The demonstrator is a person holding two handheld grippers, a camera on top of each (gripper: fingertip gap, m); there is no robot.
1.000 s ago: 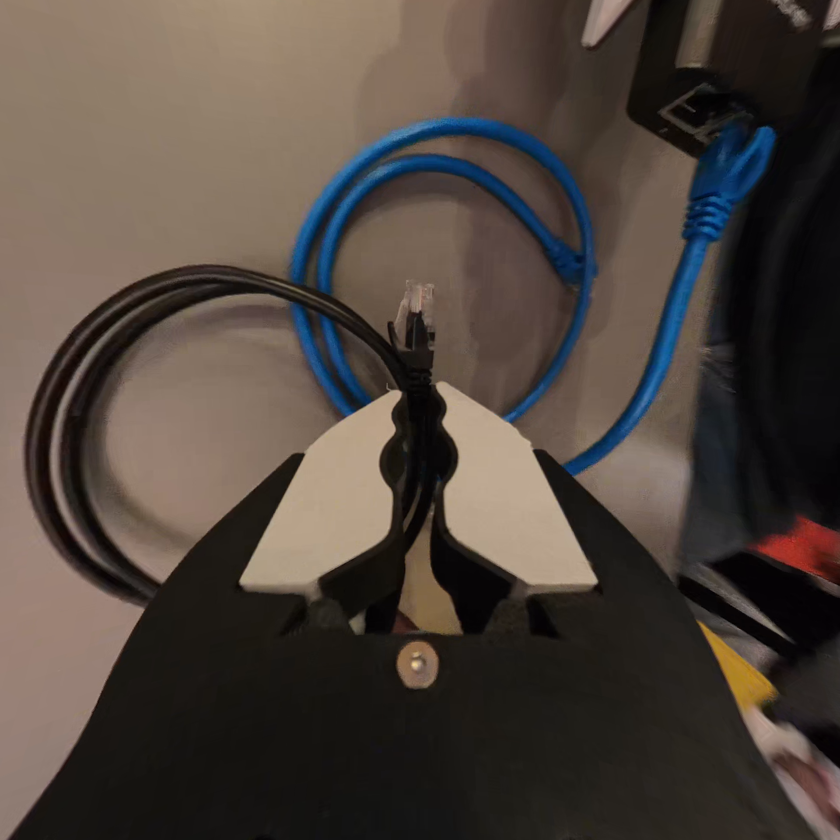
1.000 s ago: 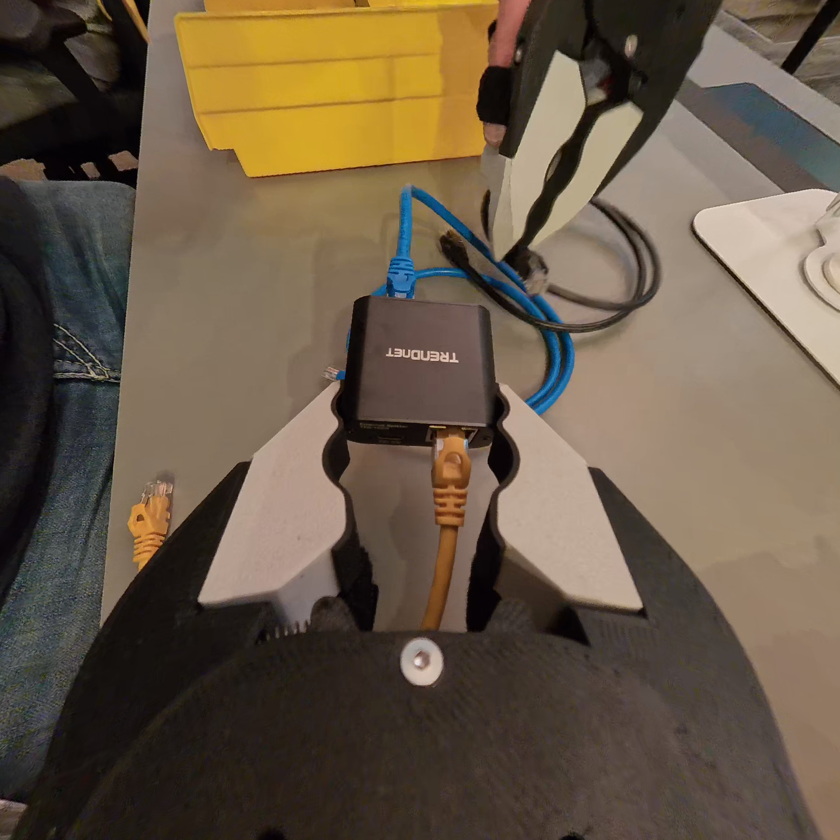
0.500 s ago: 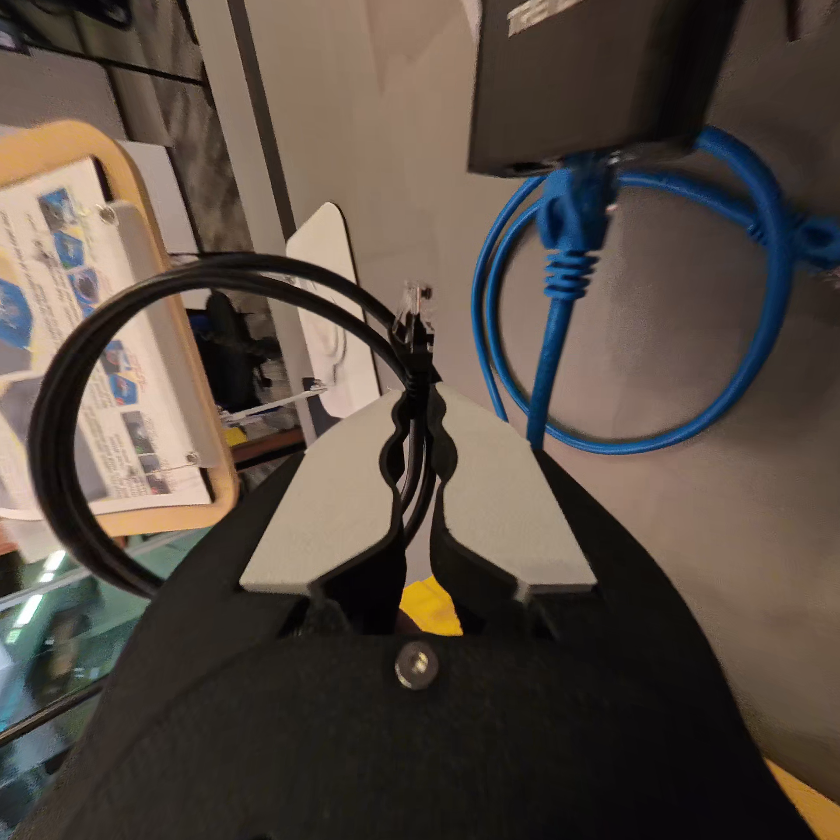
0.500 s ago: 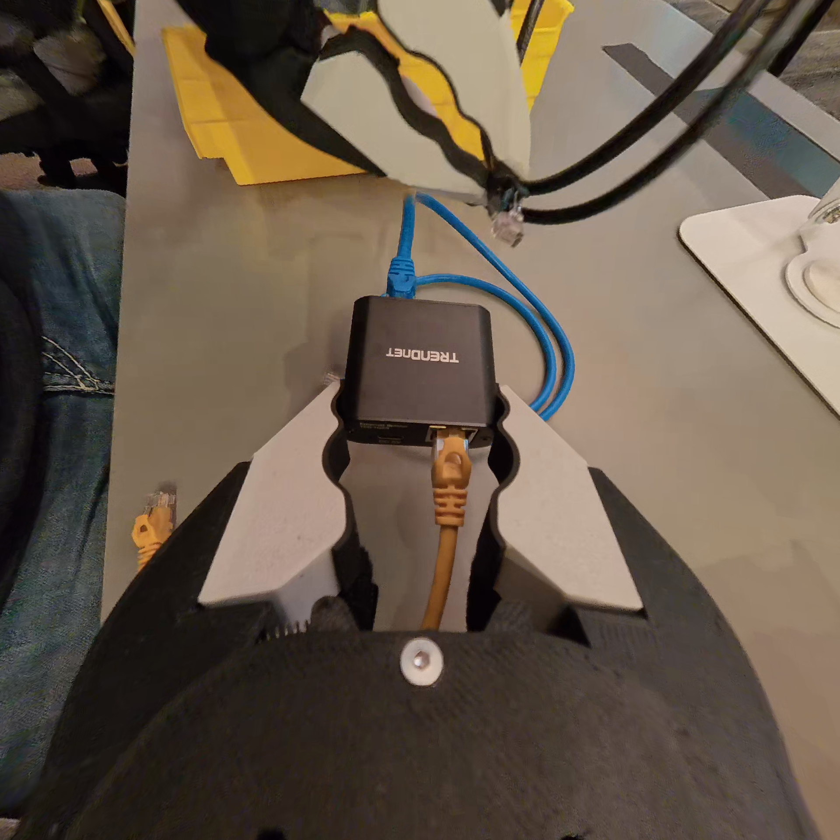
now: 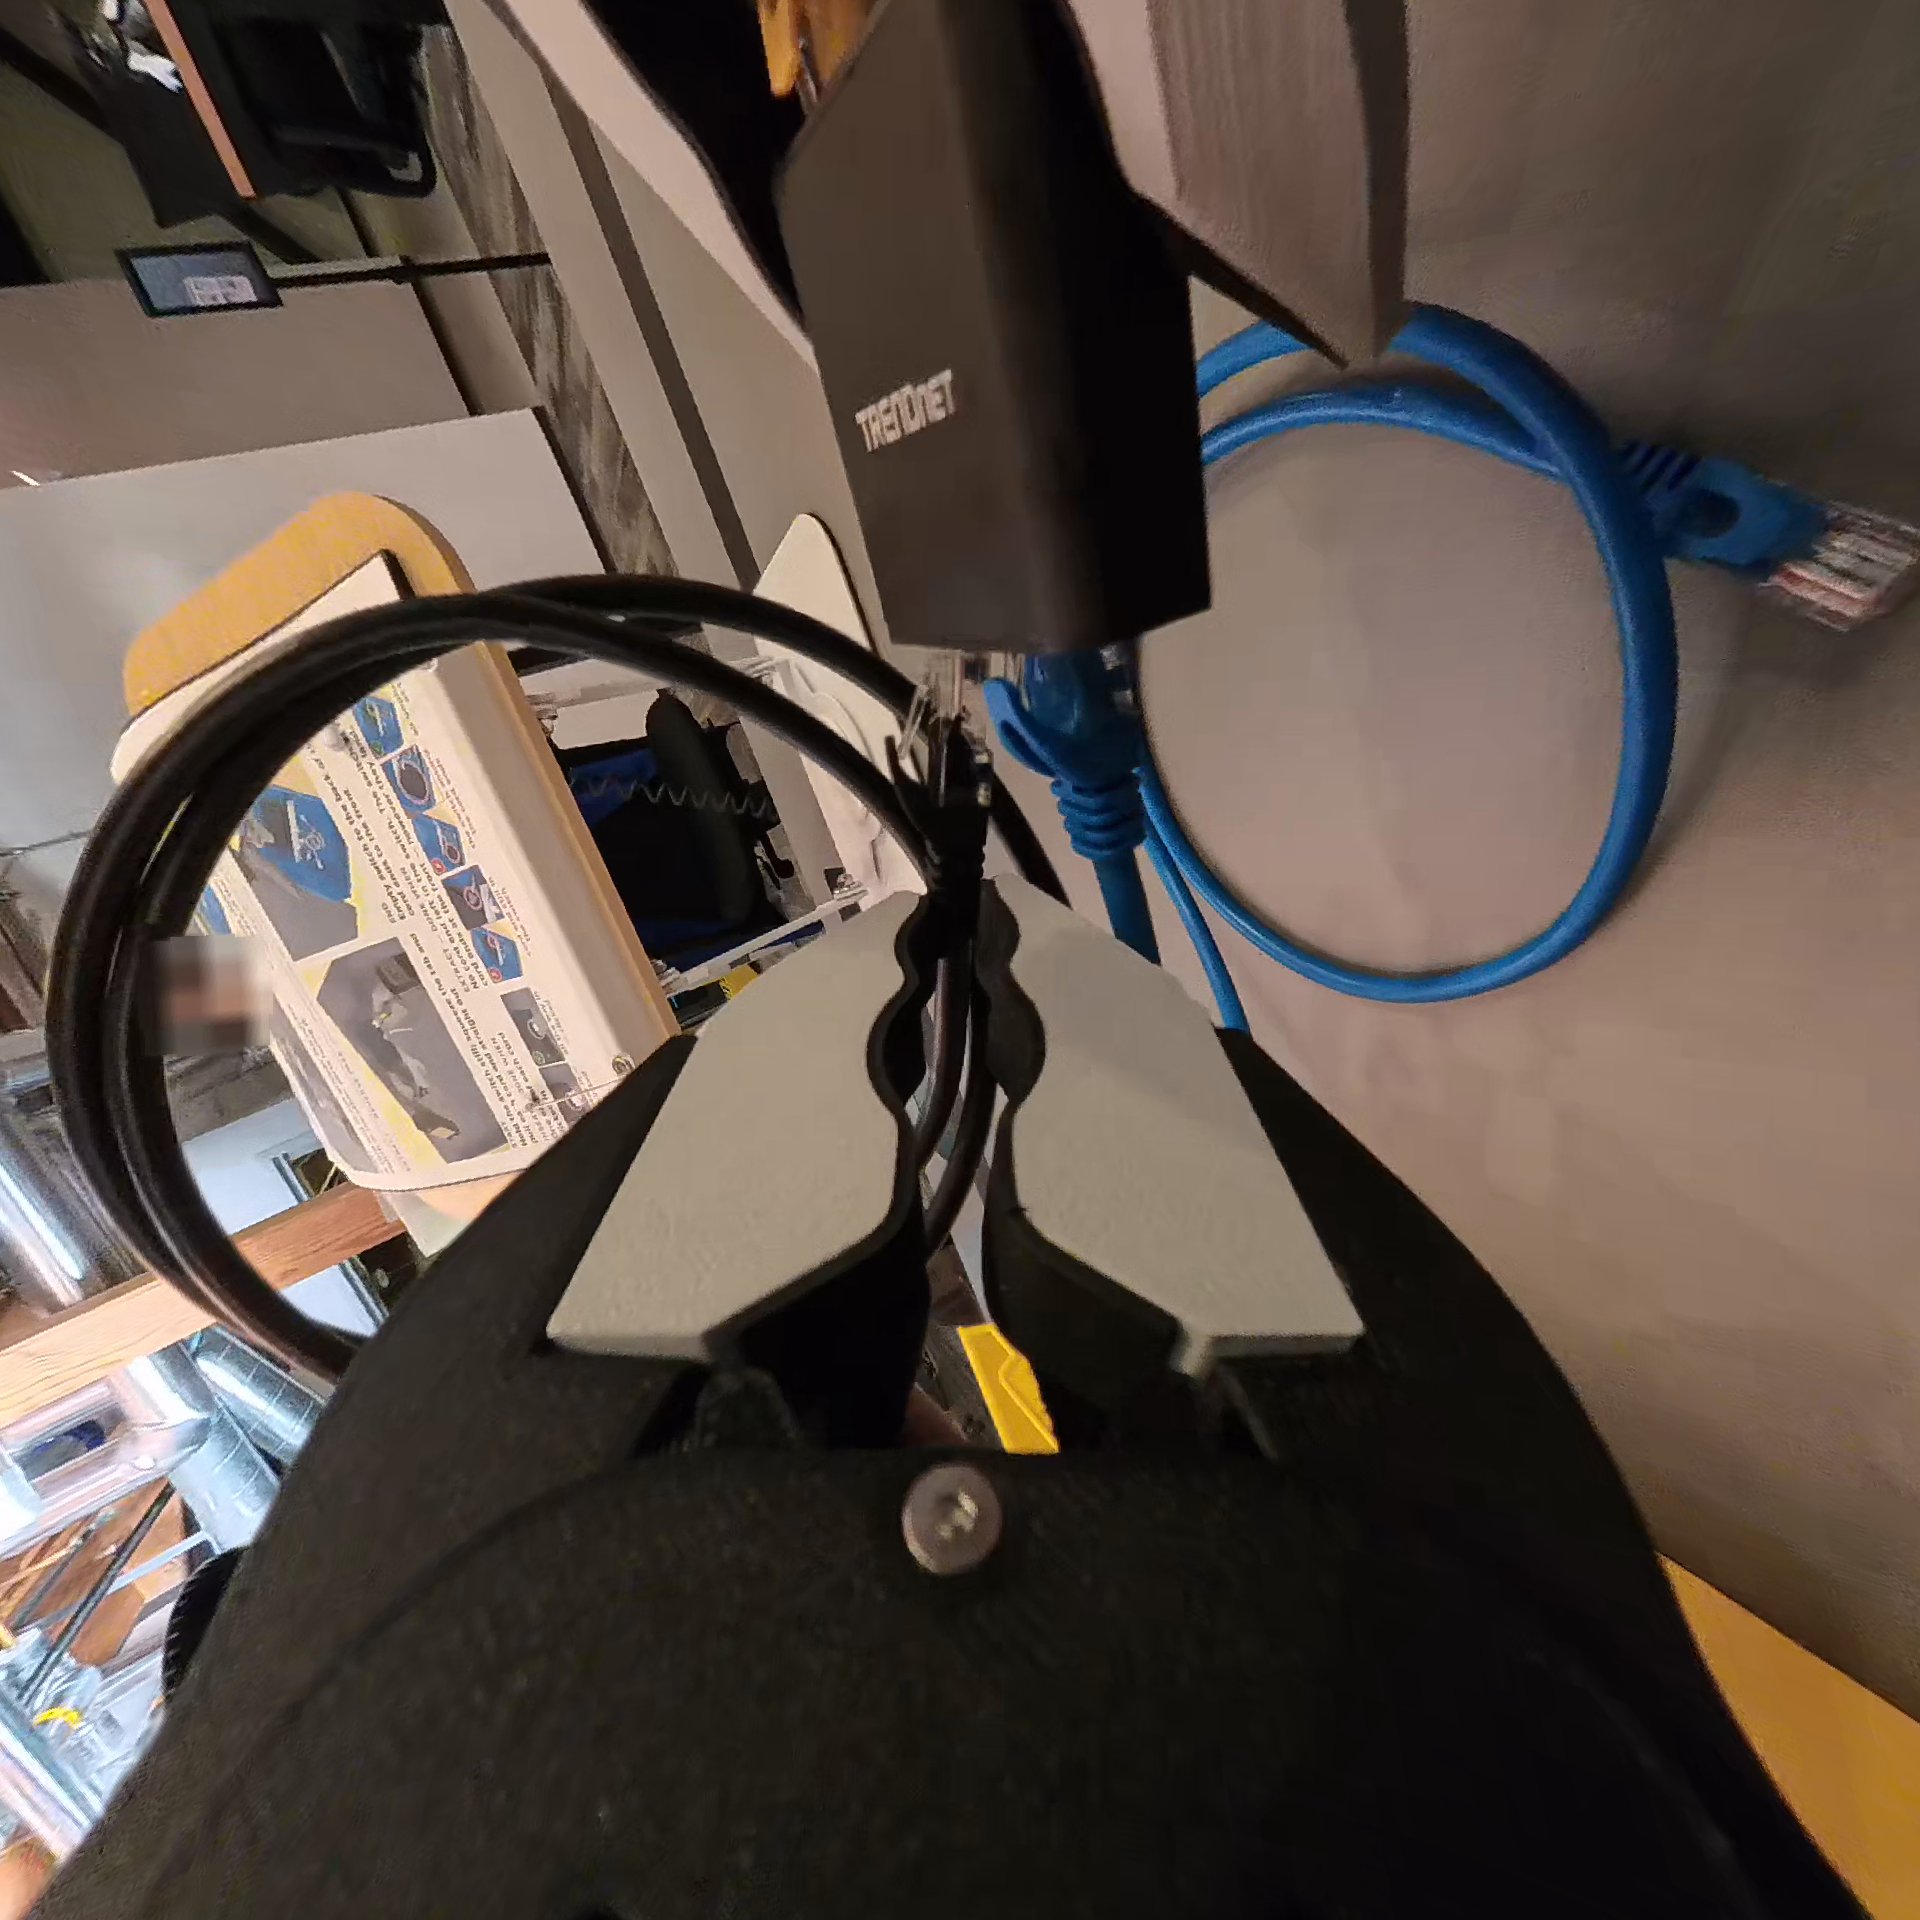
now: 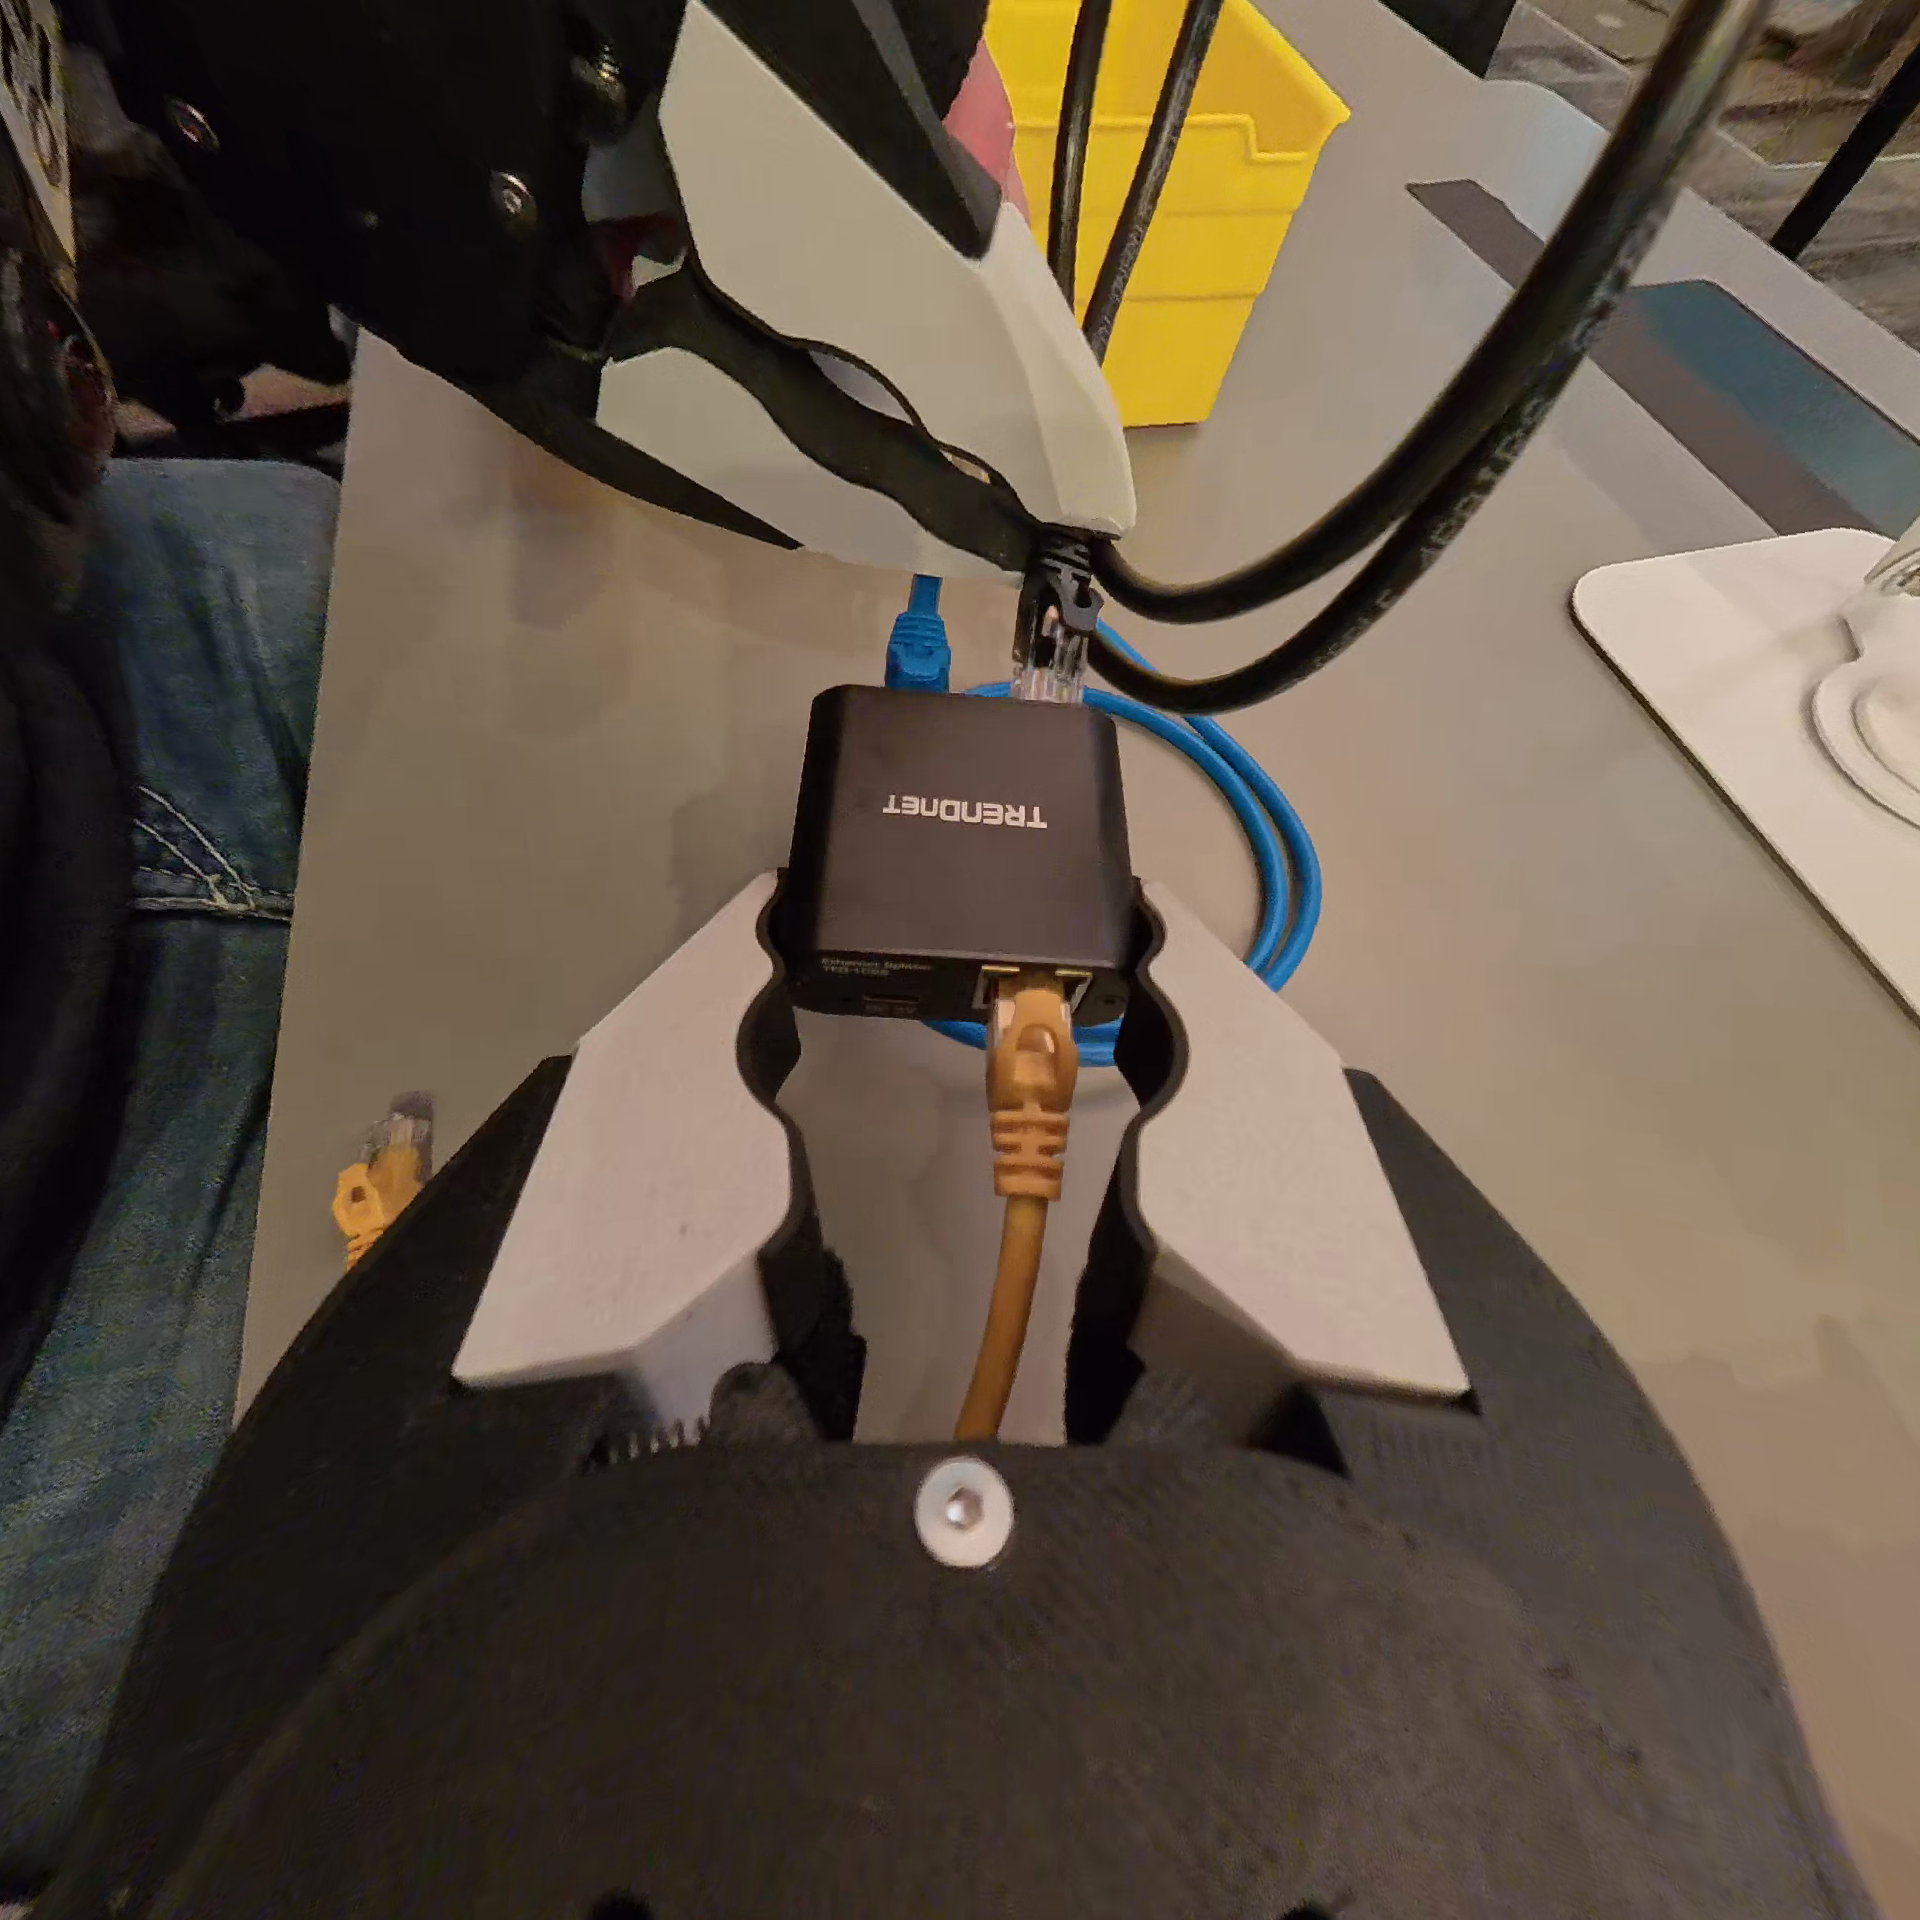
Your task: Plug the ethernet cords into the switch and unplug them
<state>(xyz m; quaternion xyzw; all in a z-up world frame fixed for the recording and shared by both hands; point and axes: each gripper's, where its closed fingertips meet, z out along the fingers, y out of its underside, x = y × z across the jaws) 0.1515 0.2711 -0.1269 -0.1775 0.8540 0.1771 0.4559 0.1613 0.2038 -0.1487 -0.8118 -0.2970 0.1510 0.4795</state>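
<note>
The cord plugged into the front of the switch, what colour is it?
Orange; the orange ethernet cord shows best in the right wrist view, plugged into the black switch.

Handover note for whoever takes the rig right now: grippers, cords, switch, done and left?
Left gripper: shut on the black cord just behind its plug, whose clear tip sits at the switch's far face, beside the plugged-in blue cord; not visibly seated.
Right gripper: fingers clamp the switch from both sides, on the table.
Done: blue in the far side, orange cord in the near port.
Left: push black home, then unplug all three.
</note>
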